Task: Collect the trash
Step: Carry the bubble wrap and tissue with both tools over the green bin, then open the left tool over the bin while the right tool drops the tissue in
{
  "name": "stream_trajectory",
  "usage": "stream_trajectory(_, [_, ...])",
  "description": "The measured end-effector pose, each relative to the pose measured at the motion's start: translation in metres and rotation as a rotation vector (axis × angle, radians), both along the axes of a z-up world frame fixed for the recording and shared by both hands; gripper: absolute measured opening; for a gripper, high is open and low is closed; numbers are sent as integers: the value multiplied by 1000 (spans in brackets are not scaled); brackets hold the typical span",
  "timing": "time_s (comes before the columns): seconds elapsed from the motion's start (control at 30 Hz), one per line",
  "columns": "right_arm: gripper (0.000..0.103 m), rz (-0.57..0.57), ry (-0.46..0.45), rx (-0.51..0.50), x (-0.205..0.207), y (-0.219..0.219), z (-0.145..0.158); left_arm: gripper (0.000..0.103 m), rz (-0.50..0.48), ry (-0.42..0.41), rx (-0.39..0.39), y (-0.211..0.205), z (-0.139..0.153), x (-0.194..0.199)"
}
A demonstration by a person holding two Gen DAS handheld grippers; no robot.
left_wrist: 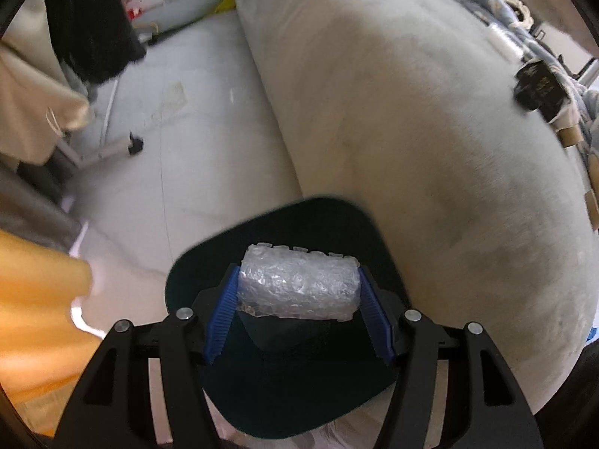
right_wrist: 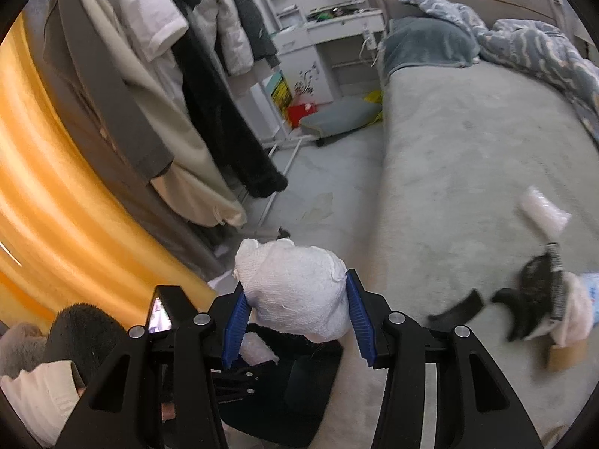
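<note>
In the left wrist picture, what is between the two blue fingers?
A bubble wrap roll sits clamped between the left gripper fingers, above a dark bin.

Soft, even daylight fills both fisheye views (edges bent, dark-vignetted), with motion blur smearing outer areas.

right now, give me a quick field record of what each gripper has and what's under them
left gripper: shut on bubble wrap roll
right gripper: shut on white tissue wad
below both: dark bin
beside bin: grey bed
left on bed: second bubble wrap roll, black items
</note>
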State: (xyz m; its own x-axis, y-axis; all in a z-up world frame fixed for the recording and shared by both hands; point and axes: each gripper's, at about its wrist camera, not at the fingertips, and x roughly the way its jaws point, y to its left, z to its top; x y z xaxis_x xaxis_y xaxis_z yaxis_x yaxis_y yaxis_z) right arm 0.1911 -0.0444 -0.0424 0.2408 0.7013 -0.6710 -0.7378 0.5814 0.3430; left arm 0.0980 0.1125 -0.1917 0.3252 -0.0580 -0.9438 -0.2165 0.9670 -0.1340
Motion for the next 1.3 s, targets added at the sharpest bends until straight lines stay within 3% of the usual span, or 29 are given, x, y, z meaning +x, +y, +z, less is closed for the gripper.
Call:
stream_trajectory(0.23, [50, 37, 48, -53, -3, 30, -22, 65, 57, 126, -80, 18, -31, -9])
stream_trajectory(0.4, [50, 60, 89, -108, -4, 51, -47, 65, 73, 144, -89, 30, -35, -15])
stream_trajectory(0.73, [50, 89, 148, -199, -4, 81, -91, 78, 74, 130, -96, 44, -31, -24])
stream_trajectory(0.93, [50, 103, 177, -269, -6, 92, -119, 76, 108, 1, -70, 60, -3, -33])
stream_trajectory(1.3, [50, 138, 217, -373, -20, 106, -150, 64, 70, -323, 61, 55, 82, -51])
